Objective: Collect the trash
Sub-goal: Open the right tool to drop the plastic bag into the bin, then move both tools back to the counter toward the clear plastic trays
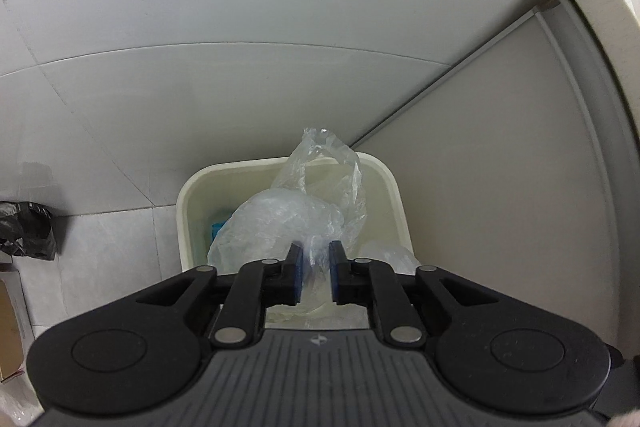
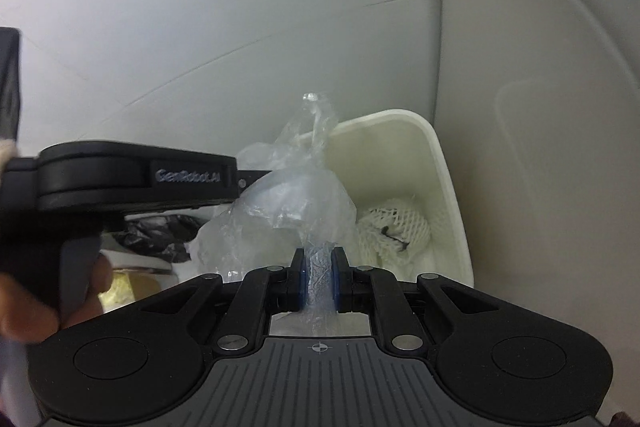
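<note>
The left gripper [image 1: 314, 273] sits low in the middle of the left wrist view. Its jaws are a little apart, with a fold of the clear plastic bag [image 1: 296, 215] lying between the blue pads; I cannot tell if they press on it. The right gripper [image 2: 319, 281] is low in the middle of its own view, and its jaws are pinching a bunched strip of the same bag.

The bag stands up out of a cream bin [image 1: 188, 195] in the middle of both views, by the gray wall.

Only the right wrist view shows the white foam net [image 2: 394, 231] lying inside the bin at the right. It also shows the left gripper from the side, at the left of the frame, with a blurry hand [image 2: 24, 303] on its handle. The raised letters on that side read "GenRobot.AI".

Only the left wrist view shows something blue [image 1: 219, 227] deep in the bin, and a black bag [image 1: 26, 229] on the floor at the left edge.
</note>
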The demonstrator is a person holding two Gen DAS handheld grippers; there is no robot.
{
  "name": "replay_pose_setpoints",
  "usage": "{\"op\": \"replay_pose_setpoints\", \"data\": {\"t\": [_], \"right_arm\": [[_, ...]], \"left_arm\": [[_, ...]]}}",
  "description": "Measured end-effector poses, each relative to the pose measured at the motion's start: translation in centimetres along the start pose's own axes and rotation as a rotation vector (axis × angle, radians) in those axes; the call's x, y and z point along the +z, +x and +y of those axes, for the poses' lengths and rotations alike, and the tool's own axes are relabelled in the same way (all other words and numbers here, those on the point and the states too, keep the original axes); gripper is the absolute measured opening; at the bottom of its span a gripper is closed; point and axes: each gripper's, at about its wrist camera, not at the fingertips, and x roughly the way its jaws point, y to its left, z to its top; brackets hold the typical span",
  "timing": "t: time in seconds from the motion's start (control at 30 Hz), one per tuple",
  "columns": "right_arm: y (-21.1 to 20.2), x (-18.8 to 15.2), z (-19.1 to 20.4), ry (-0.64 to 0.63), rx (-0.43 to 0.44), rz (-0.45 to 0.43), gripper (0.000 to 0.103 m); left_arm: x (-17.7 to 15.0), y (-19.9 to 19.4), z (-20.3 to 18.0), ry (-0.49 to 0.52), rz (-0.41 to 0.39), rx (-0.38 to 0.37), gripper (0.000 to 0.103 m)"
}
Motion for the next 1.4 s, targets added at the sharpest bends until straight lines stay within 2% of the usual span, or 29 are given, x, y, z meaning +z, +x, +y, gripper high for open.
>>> {"op": "replay_pose_setpoints", "data": {"t": [0.07, 0.1, 0.17, 0.2, 0.27, 0.33, 0.43, 0.77, 1.13, 1.4], "right_arm": [[0.5, 0.1, 0.2, 0.001, -0.004, 0.002, 0.012], [0.7, 0.1, 0.2, 0.002, -0.007, 0.003, 0.018], [0.5, -0.5, 0.2, 0.008, -0.009, 0.001, 0.018], [0.4, -0.6, 0.4, 0.018, -0.007, 0.006, 0.019], [0.4, -0.7, 0.2, 0.04, 0.003, 0.011, 0.033], [-0.3, -0.7, -0.5, 0.048, 0.008, -0.001, 0.055], [-0.8, -1.0, -0.6, 0.044, 0.011, -0.009, 0.067], [-2.4, -0.9, -0.7, 0.043, 0.015, 0.007, 0.073], [-7.1, -0.9, 0.9, -0.019, 0.019, -0.02, 0.085], [-10.6, -0.9, 1.2, -0.108, 0.021, -0.05, 0.088]], "left_arm": [[0.1, 0.1, -0.1, 0.001, -0.007, 0.008, 0.022], [0.0, 0.0, -0.1, 0.003, -0.013, 0.011, 0.027], [-0.1, -0.1, -0.1, 0.005, -0.016, 0.015, 0.036], [-0.2, -0.1, -0.1, 0.004, -0.017, 0.019, 0.044], [-0.3, -0.2, -0.1, 0.0, -0.022, 0.021, 0.051], [-0.3, 0.0, -0.1, -0.007, -0.022, 0.022, 0.057], [-0.4, -0.2, 0.0, -0.01, -0.022, 0.027, 0.062], [0.1, -1.5, -0.5, -0.011, -0.007, 0.023, 0.073], [0.2, -4.8, -1.8, 0.01, -0.046, 0.039, 0.094], [-0.3, -7.1, -2.4, 0.0, -0.084, 0.028, 0.1]]}}
